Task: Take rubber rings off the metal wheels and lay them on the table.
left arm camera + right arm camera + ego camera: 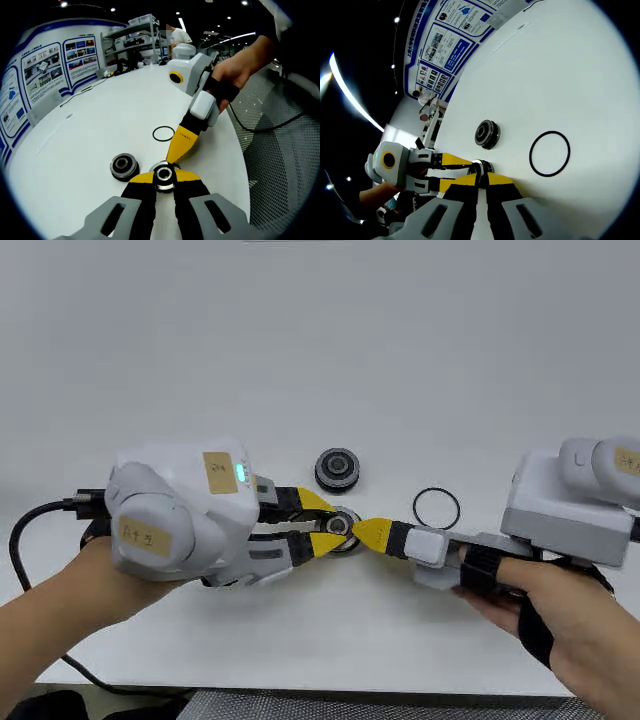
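Closest to the headset, the person's right hand [525,595] is reaching in from the right with a black strap across its fingers. It is holding the right gripper [372,532] nearly level above the white counter [300,640], pointing leftward. Opposite it, the left forearm [50,605] is coming in from the lower left. The left gripper [330,524] is pointing rightward, so the two grippers are meeting tip to tip near the counter's middle. A black cable [22,540] is trailing from the rear of the left gripper.

The left gripper's yellow jaws are clamping a metal wheel [164,176] from both sides, and the wheel is sitting between the tips, close to the counter surface. The right gripper's jaws are pressed together into one yellow wedge. They are touching that wheel's rim on the side facing away from the left gripper; whether they are nipping any rubber there is too small to tell.

Farther out, a loose rubber ring [436,508] is lying flat on the counter, just beyond the right gripper's tips. A second metal wheel [337,468] is resting on the counter beyond the clamped one, apart from both grippers and the ring.
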`<state>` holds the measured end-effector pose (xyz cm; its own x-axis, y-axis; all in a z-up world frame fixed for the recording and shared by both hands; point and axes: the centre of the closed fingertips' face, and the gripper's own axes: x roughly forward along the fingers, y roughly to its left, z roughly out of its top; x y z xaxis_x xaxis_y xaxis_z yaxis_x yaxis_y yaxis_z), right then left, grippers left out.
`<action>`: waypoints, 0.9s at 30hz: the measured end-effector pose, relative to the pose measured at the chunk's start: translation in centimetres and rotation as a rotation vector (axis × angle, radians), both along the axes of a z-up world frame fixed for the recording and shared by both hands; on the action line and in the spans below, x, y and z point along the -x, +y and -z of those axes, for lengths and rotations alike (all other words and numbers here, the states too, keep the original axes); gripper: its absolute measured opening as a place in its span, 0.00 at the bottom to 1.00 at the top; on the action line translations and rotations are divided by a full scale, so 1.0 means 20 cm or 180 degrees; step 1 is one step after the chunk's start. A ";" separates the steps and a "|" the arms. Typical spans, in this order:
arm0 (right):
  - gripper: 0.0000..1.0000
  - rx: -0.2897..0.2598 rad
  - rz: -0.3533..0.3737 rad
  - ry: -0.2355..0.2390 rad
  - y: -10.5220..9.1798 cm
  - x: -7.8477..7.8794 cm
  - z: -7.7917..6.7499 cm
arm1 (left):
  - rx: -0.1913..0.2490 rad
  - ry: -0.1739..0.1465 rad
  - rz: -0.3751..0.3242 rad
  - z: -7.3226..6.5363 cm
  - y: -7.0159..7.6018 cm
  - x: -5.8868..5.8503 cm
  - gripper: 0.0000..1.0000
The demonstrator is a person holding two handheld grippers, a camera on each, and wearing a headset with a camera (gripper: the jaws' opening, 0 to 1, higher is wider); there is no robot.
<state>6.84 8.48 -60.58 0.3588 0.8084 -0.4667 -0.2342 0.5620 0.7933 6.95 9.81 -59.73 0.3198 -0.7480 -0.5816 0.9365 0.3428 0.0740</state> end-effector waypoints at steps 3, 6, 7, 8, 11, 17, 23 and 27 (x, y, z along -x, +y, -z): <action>0.05 0.0021 -0.0007 0.0015 0.00 0.00 0.00 | -0.0001 -0.0001 0.0003 0.00 0.00 0.00 0.12; 0.05 0.0034 -0.0021 0.0018 0.00 0.00 0.00 | -0.0003 -0.0003 0.0005 0.00 0.00 0.00 0.12; 0.05 0.0035 -0.0017 0.0031 0.00 0.00 0.00 | -0.0004 -0.0002 0.0005 0.00 0.00 0.00 0.12; 0.05 0.0035 -0.0014 0.0036 0.00 0.00 0.00 | -0.0004 -0.0002 0.0005 0.00 0.00 0.00 0.12; 0.04 0.0028 -0.0002 0.0056 -0.01 0.00 0.00 | -0.0006 0.0000 0.0002 0.00 0.00 0.00 0.12; 0.04 0.0011 0.0026 0.0137 -0.01 0.00 0.00 | -0.0014 0.0002 0.0006 0.00 -0.01 0.00 0.12; 0.03 0.0018 0.0058 0.0286 -0.02 -0.01 0.01 | -0.0018 -0.0002 0.0010 0.00 -0.01 0.00 0.12; 0.02 0.0051 0.0121 0.0365 -0.02 -0.01 0.01 | -0.0031 0.0002 0.0007 0.00 0.00 0.00 0.12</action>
<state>7.01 8.09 -60.75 0.3325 0.7874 -0.5191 -0.1209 0.5814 0.8046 6.91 9.71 -59.72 0.3177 -0.7429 -0.5891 0.9373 0.3400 0.0767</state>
